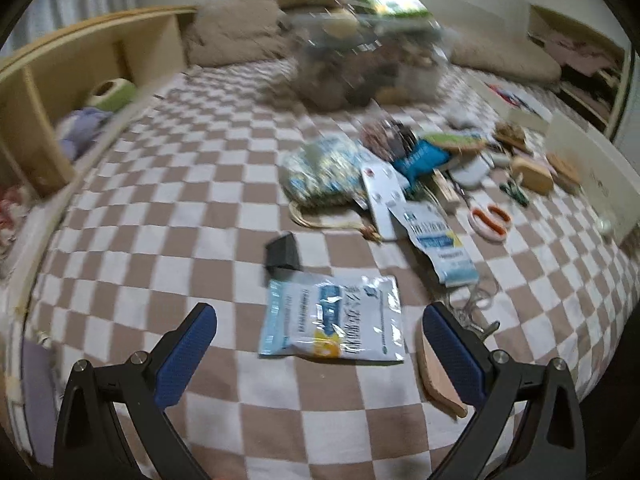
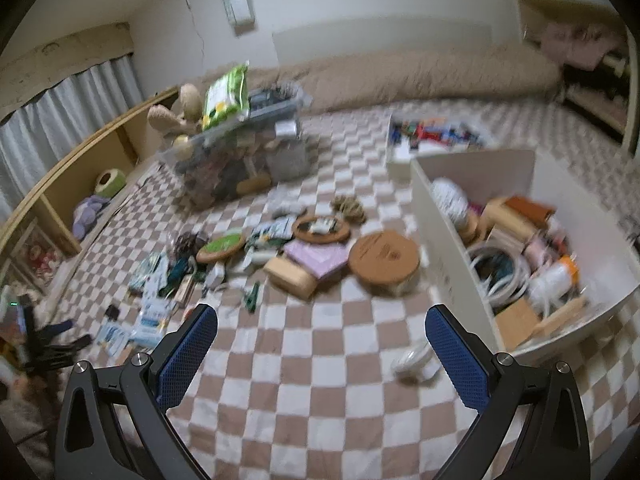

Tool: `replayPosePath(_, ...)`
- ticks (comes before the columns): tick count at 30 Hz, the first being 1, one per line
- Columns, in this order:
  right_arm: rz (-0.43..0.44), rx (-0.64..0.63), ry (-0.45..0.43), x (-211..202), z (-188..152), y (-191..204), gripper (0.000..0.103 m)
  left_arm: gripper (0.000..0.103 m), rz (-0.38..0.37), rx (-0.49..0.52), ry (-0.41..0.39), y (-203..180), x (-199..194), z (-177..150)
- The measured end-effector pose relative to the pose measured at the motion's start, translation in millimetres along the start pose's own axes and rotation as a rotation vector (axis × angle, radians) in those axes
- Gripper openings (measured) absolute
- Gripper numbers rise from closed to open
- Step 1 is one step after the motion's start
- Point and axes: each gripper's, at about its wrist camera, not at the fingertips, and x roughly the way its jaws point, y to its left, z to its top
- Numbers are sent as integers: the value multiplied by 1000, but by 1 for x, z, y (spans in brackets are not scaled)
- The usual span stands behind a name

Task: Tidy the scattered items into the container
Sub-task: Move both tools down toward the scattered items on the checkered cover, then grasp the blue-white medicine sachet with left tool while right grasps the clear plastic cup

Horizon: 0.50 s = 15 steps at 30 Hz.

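clear bin (image 1: pixel 360 68) blurred, wooden disc (image 1: pixel 438 376) half hidden

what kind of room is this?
Most likely a bedroom: the clutter lies on a checkered bedspread, with a long bolster pillow against the wall, a wooden headboard shelf alongside, and a curtain.

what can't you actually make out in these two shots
- Clear bin, left wrist view: contents smeared by motion blur.
- White container, right wrist view: its near wall hides the lower items.
- Wooden piece, left wrist view: partly behind the left gripper finger.
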Motion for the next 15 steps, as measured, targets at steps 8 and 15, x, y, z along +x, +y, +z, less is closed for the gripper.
replayPosePath(8,-12,-56,64,8,-3,-6,103,103,-19,62,77,-11,35,-1)
replayPosePath(15,-21,-103,184,25,-5,-15,103,103,-51,70,96,-12,53,2)
